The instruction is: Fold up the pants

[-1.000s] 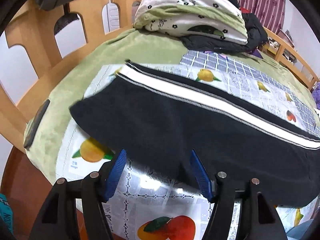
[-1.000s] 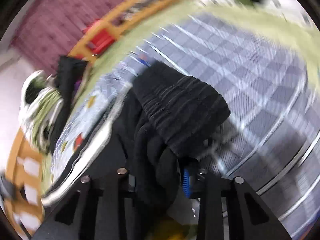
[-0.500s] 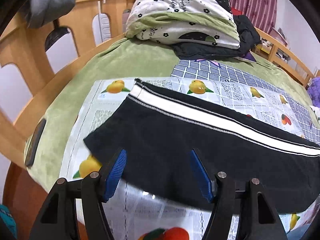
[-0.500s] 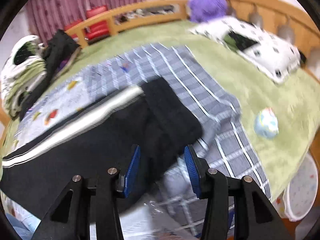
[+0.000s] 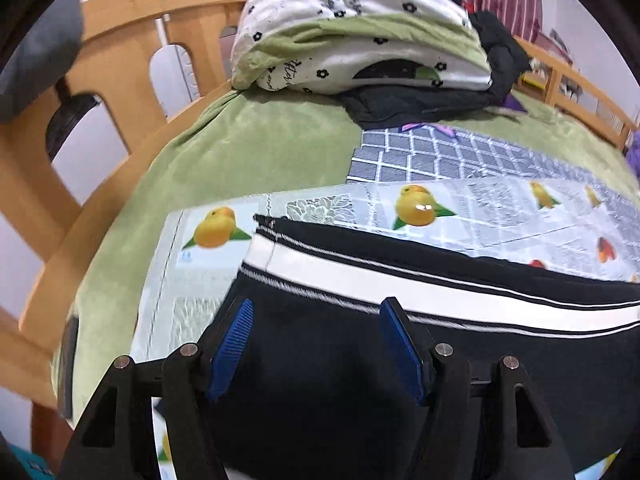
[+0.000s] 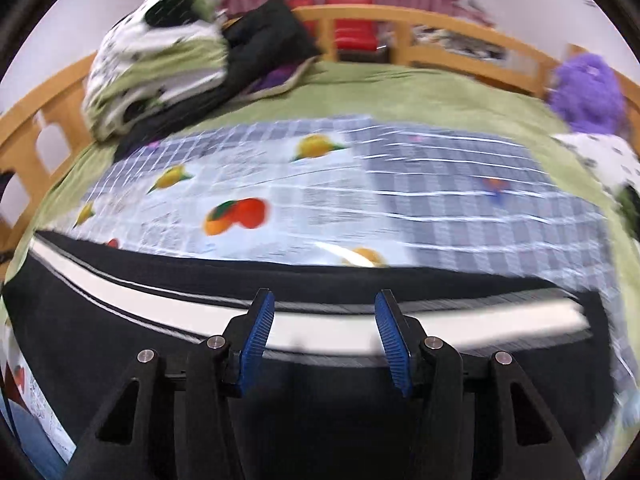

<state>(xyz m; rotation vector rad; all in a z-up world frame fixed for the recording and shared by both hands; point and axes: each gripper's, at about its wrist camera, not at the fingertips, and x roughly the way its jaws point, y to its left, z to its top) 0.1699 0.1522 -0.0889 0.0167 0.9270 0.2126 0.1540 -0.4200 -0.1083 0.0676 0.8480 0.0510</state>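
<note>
Between the blue pads of the left gripper there's only a gap: jaws apart, nothing pinched, black cloth of the pants lying below & behind them. Same w/ the right gripper: its jaws have just been opening, pads stand clear of the fabric, nothing between them, pants spread under the tips.

Pants lie flat & long across the near edge of the bed, side seam up: a broad white stripe w/ thin black-white piping runs the length of the leg. In the left wrist view the cuff end sits just above-left of the pads; in the right wrist view the other end of the stripe stops toward the right, blurred.

Under the pants: a glossy fruit-print sheet (oranges, leaves), & under that a grey checked cloth, both on a green bedspread. Farther back, a folded white-green floral quilt stacked on dark clothes. Wooden bed rail curves round the left side & back. Right wrist view also shows a purple plush near the far right rail and red chairs behind the frame; that view is motion-blurred.
</note>
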